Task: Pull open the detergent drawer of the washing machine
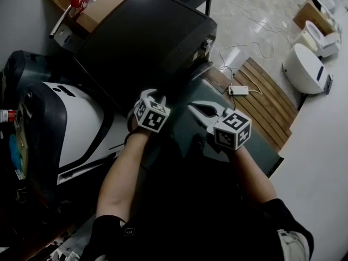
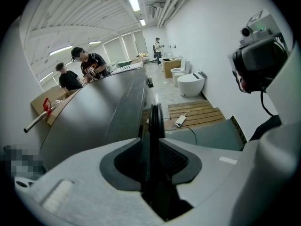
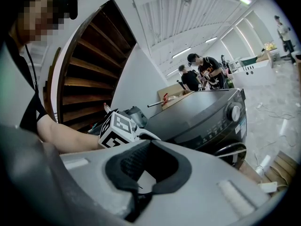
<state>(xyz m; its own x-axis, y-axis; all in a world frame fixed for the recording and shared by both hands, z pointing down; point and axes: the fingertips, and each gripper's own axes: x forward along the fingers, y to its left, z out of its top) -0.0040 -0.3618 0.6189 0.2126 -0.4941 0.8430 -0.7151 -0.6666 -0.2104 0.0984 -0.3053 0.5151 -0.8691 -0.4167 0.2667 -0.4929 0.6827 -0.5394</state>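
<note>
The dark washing machine (image 1: 147,37) stands in front of me. In the right gripper view its knob (image 3: 233,112) and control panel face right. My left gripper (image 1: 145,98) points steeply down at the machine's near top edge. In the left gripper view a thin dark upright edge (image 2: 154,119), seemingly the detergent drawer's front, stands between the jaws of the left gripper (image 2: 153,145). A narrow gap shows on its left side, so the pads do not clamp it. My right gripper (image 1: 200,113) hovers open beside it with nothing in its jaws.
A white-and-black appliance (image 1: 65,124) lies close on the left. A wooden slatted pallet (image 1: 261,91) with a power strip (image 1: 238,90) and white toilets (image 1: 304,69) lie to the right. A cardboard box (image 1: 92,4) and people (image 2: 87,65) stand behind the machine.
</note>
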